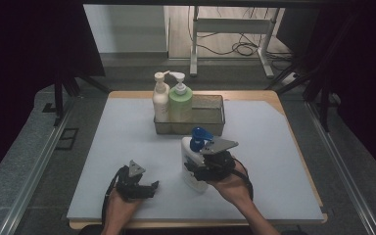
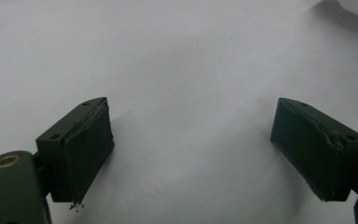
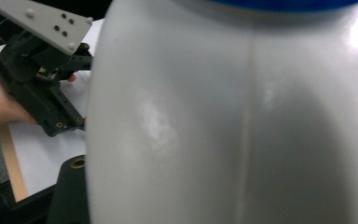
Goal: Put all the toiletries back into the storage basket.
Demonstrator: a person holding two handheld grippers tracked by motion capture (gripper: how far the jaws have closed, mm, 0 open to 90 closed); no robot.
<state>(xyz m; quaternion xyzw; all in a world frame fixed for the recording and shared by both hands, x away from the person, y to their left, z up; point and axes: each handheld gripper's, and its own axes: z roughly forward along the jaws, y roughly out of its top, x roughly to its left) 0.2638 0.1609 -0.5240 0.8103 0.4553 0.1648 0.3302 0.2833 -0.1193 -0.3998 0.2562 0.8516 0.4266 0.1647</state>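
Right tongs [image 1: 201, 169] are closed around a white bottle [image 1: 192, 164] (blue pump on top), standing upright on the desk [image 1: 274, 161] just before the wire basket [image 1: 215, 110]. Left tongs [image 1: 144, 188] rest wide open on the desk, holding nothing.

L gripper [image 1: 144, 188] sat w/ jaws apart, nothing but bare mat [image 2: 186, 70] btwn and ahead of them; free passage fwd and to its left. To its right, near, stood the white bottle [image 1: 192, 166] w/ blue pump, clamped by R gripper [image 1: 200, 169], blocking that side. Beyond the R gripper, close, the wire basket [image 1: 210, 115] barred the way fwd; cream bottle [image 1: 160, 100] and green bottle [image 1: 180, 103] took its left half, right half open. Mat right of R gripper was free.
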